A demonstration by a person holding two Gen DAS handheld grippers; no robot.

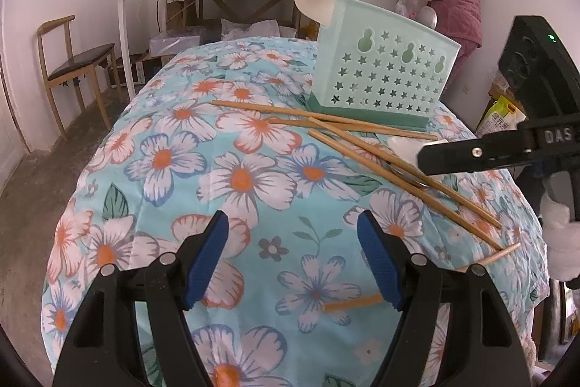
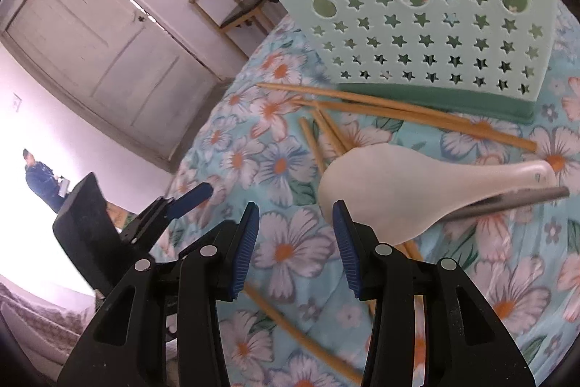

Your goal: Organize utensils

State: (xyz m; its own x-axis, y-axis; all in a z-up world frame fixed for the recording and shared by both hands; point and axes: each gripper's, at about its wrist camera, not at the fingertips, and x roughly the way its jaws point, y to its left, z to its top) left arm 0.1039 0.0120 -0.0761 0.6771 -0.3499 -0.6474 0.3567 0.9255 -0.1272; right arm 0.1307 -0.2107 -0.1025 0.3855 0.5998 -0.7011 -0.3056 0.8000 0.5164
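— At one o'clock from the right gripper, whose fingers stood released and empty, lay the white spoon across the chopsticks.
— Light, stiff, slippery, I judged; take its narrow handle. The left gripper hung released too, the holder at one o'clock.

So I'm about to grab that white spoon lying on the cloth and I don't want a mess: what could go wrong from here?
1. The white spoon lies across several chopsticks, so lifting it may drag or scatter them.
2. The green utensil holder stands on a soft floral cloth and could tip if bumped.
3. The open right hand-held gripper sits beside the spoon's bowl, not around it; closing now would likely miss.
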